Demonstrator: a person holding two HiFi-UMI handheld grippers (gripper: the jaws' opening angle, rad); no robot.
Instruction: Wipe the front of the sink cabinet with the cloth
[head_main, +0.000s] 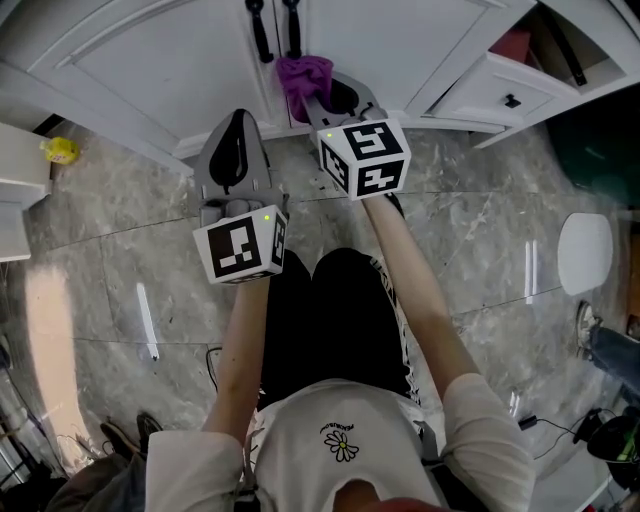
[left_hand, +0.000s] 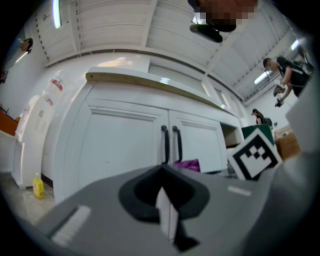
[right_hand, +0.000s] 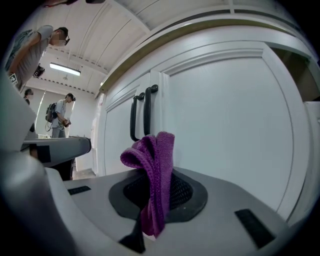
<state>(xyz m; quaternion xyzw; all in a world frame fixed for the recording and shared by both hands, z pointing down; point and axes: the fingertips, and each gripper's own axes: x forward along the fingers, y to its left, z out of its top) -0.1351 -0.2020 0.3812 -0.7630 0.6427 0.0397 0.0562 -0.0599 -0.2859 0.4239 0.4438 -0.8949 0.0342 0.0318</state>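
My right gripper (right_hand: 150, 225) clamps the cloth (right_hand: 156, 165), its bunch poking ahead to meet the cabinet door (right_hand: 225, 125) just in front; my left gripper (left_hand: 167, 215), closed and empty, hangs alongside.

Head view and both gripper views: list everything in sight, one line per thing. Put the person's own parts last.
cabinet doors: two, white, shut, straight ahead
handles: two, black, upright, where the doors meet
countertop edge: one, tan, above the doors
drawer front: one, white with a black knob, right of the doors
bottle: one, yellow, on the floor left of the cabinet
floor: grey marbled tiles
cloth: one, purple, clamped in the right gripper
bystanders: at least two, far background
left gripper: grey, shut, empty
right gripper: grey, shut on the cloth
arms: two, bare, reaching forward
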